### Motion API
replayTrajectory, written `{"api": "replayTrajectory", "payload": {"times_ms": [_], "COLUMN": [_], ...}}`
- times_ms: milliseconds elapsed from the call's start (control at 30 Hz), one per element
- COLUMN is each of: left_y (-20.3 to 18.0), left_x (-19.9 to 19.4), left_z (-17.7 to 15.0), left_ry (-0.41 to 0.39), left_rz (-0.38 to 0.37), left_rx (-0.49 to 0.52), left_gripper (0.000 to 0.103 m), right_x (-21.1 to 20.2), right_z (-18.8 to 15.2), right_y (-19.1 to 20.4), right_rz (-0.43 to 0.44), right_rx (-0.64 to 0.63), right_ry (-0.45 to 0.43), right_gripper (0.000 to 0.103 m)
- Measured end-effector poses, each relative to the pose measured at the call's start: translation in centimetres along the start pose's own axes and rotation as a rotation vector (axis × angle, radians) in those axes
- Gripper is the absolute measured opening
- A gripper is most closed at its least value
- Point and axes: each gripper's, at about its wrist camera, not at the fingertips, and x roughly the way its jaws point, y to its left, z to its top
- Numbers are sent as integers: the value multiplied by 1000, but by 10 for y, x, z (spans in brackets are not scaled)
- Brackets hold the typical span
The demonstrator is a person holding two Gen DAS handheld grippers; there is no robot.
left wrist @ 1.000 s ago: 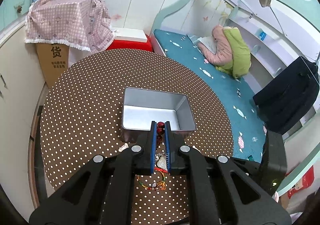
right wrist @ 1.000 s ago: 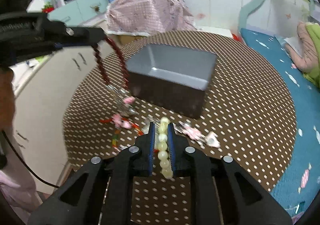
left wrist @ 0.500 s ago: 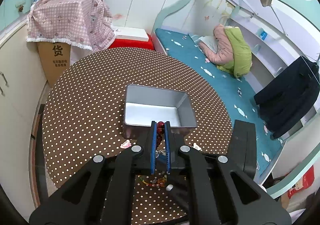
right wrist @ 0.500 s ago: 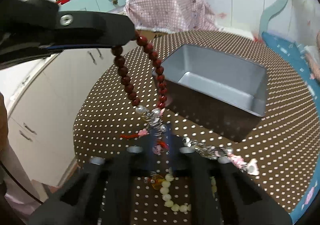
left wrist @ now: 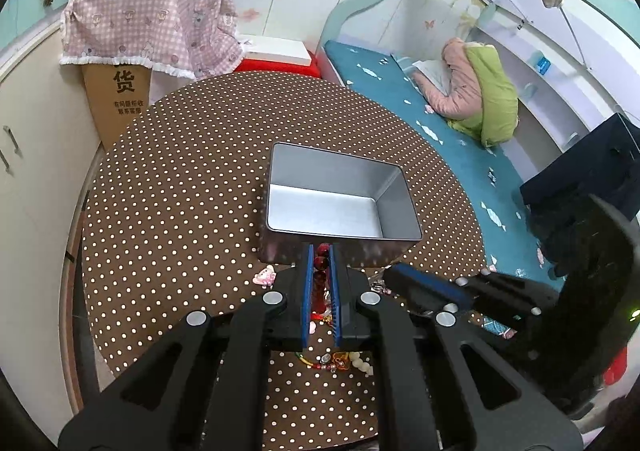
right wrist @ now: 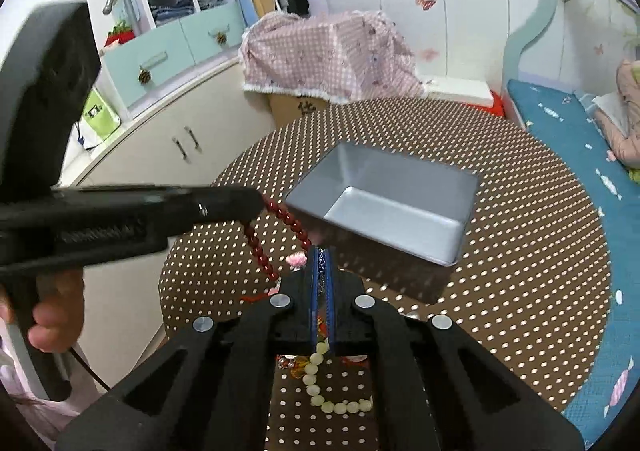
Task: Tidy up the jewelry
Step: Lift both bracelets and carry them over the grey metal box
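Left tongs (left wrist: 320,251) clamp round red beads (right wrist: 295,226); right tongs (right wrist: 321,251) pinch silver chain (right wrist: 320,271) (fine links).

— What's under my claws here?

— A round table (left wrist: 180,187) covered in a brown cloth with pale polka dots.

— And what sits on it?

— An open grey metal tin (left wrist: 340,203), rectangular, near the middle, with nothing visible inside. Just in front of its near wall lies a small pink charm (left wrist: 265,275).

— Anything closer to me?

— A string of pale cream beads (right wrist: 340,405) curls on the cloth at the near edge, its upper end rising off the surface. Beside it lies a tangle of small pieces, amber and red among them (left wrist: 330,361); I cannot tell them apart.

— The far side?

— Bare dotted cloth beyond the tin.
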Motion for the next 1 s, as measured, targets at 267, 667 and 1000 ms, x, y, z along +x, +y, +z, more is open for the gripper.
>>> {"api": "replayTrajectory", "payload": {"times_ms": [267,667,1000], "left_y": [-8,-30,-41], "left_x": [1,-18,1], "left_z": [6,41,77], "left_ry": [-5,-87,-85], "left_rz": [-1,-16,1], "left_rx": [15,71,93], "left_gripper": [8,8,8], "right_x": [-22,-44,-20], "right_z": [15,48,65], "right_y": [-3,-11,-29], "right_rz": [-18,-64,-81], "right_rx": [-2,-23,3], "right_ry": [-76,-190,-157], "right_gripper": [2,2,2]}}
